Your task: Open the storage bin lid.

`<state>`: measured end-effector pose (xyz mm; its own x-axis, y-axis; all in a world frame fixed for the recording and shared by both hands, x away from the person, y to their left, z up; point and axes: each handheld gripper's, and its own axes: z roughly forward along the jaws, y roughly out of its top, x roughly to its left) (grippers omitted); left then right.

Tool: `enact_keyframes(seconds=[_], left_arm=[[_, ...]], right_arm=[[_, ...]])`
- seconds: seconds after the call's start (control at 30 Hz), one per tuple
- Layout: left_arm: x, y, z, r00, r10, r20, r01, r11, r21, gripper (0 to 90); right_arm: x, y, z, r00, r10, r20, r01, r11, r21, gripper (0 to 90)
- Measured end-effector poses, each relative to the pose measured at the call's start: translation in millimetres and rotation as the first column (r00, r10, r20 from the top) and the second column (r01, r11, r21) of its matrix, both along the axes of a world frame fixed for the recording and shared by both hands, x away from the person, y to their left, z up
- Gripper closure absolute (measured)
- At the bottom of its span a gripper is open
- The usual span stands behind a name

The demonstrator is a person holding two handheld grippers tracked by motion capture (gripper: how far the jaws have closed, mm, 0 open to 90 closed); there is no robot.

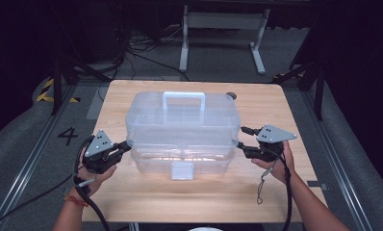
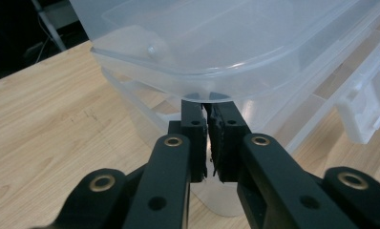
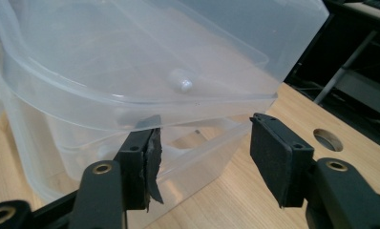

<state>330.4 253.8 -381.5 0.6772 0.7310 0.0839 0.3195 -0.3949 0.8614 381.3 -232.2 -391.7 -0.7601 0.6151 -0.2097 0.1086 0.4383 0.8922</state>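
A clear plastic toolbox (image 1: 182,156) with a white handle (image 1: 183,98) stands mid-table, its front latch (image 1: 182,170) facing me. Its lid (image 1: 182,115) sits a little above the base. My left gripper (image 1: 127,146) is at the box's left end. In the left gripper view its jaws (image 2: 208,107) stand shut with a hairline gap, tips tucked under the lid's rim (image 2: 202,90). My right gripper (image 1: 242,139) is at the right end, open. In the right gripper view (image 3: 205,123) one pad (image 3: 147,157) touches under the lid's rim (image 3: 131,112); the other stands free.
The wooden table (image 1: 180,202) has bare room in front of the box and a round hole (image 1: 231,95) at its back right. Beyond it stand a white frame (image 1: 223,21), dark stands and floor cables. Each gripper trails a cable off the near edge.
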Motion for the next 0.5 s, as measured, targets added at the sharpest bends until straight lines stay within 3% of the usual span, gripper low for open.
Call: enact_keyframes(seconds=[0.23,0.37,0.5], left_arm=[[-9.8,13.2,5.3,0.9990,0.034,0.030,-0.034,0.9994,-0.003,77.9],[-16.4,25.4,0.7,0.9986,0.054,0.000,-0.054,0.9985,0.008,71.7],[-20.1,31.5,-8.3,0.9971,0.070,-0.031,-0.069,0.9965,0.047,68.3]], right_arm=[[-1.9,0.0,6.2,0.9980,-0.022,0.060,0.020,0.999,0.046,49.0],[-4.9,1.5,16.2,0.9944,-0.025,0.103,0.016,0.996,0.087,51.6],[-5.8,4.5,20.5,0.9904,-0.038,0.133,0.025,0.995,0.100,55.1]])
